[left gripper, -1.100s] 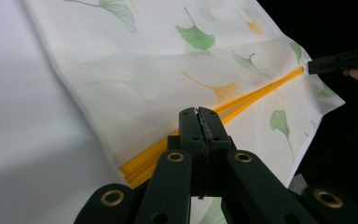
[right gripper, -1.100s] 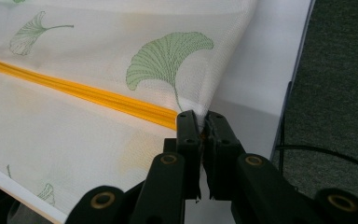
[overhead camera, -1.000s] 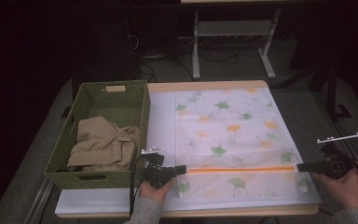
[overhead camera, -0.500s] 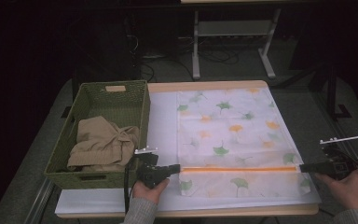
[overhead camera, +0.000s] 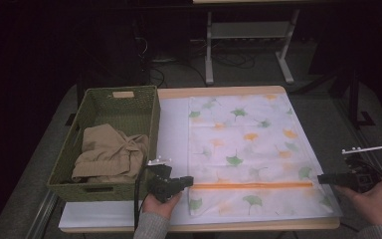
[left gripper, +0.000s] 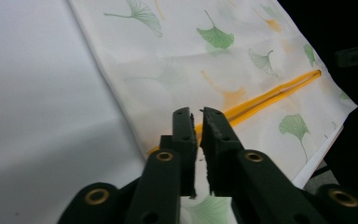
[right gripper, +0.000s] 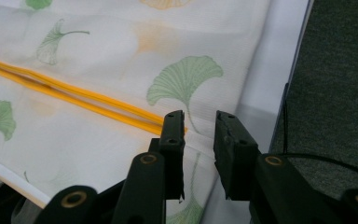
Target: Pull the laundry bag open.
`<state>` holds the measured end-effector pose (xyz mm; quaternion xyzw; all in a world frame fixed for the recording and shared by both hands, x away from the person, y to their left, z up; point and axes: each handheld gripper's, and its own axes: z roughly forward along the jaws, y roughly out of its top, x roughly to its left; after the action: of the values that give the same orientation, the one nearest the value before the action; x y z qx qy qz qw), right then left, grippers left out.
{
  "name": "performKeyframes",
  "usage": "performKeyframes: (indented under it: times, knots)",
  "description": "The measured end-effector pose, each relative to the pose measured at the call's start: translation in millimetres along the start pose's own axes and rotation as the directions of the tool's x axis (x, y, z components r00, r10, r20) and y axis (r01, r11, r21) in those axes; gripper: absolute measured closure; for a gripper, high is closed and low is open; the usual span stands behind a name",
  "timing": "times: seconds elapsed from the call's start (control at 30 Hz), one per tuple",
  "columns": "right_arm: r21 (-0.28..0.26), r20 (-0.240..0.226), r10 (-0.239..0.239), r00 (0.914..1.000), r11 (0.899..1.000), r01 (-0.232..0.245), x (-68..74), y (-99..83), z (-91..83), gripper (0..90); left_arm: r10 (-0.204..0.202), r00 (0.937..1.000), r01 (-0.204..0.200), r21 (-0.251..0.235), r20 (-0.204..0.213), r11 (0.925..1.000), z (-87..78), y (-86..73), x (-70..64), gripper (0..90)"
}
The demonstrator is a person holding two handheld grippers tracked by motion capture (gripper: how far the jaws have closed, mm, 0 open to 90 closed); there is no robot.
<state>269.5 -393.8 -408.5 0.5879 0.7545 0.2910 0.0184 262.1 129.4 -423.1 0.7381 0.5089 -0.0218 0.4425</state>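
A white cloth bag [overhead camera: 243, 144] printed with green and orange ginkgo leaves lies flat on the table, an orange zipper [overhead camera: 253, 185] running across its near part. My left gripper [overhead camera: 189, 180] sits at the zipper's left end, jaws shut to a sliver with nothing between them. In the left gripper view that gripper [left gripper: 199, 112] hovers just above the zipper's [left gripper: 270, 95] near end. My right gripper [overhead camera: 321, 178] is at the bag's right edge. In the right gripper view it [right gripper: 200, 115] stands a little open over the zipper's [right gripper: 74, 95] end, holding nothing.
A green woven basket [overhead camera: 74, 134] at the left holds a crumpled beige garment [overhead camera: 107, 154]. A white sheet [overhead camera: 171, 124] covers the tabletop under the bag. Grey floor [right gripper: 335, 70] lies past the table's right edge. Table legs and cables stand beyond the far edge.
My left gripper has drawn back slightly to the left along the zipper line. The right gripper and the bag have hardly moved.
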Motion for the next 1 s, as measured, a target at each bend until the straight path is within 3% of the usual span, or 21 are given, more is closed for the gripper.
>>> performKeyframes:
  times: [0.07, 0.23, 0.5, 1.0]
  knots:
    - [-0.010, -0.011, -0.010, 0.9999, 1.000, 0.010, 2.8, 0.3, -2.2, 70.9, 0.012, 0.9998, -0.012, -0.006, -0.017, 0.9999, 1.0, 1.6, -3.6, 72.9]
    - [-0.034, -0.030, -0.040, 0.9988, 0.999, 0.039, 14.3, 2.7, -5.6, 68.6, 0.033, 0.9995, -0.033, 0.004, 0.002, 0.9994, 6.3, 6.5, -9.3, 70.7]
    - [-0.036, -0.050, -0.087, 0.9950, 0.996, 0.085, 33.7, 9.3, 2.3, 64.7, 0.029, 0.9990, -0.029, -0.010, 0.033, 0.9995, 5.4, 13.1, -9.2, 66.3]
    - [-0.044, -0.084, -0.195, 0.9772, 0.980, 0.192, 73.2, 25.0, 18.3, 56.0, 0.051, 0.9952, -0.051, -0.002, 0.083, 0.9987, -3.9, 23.9, -16.3, 49.5]
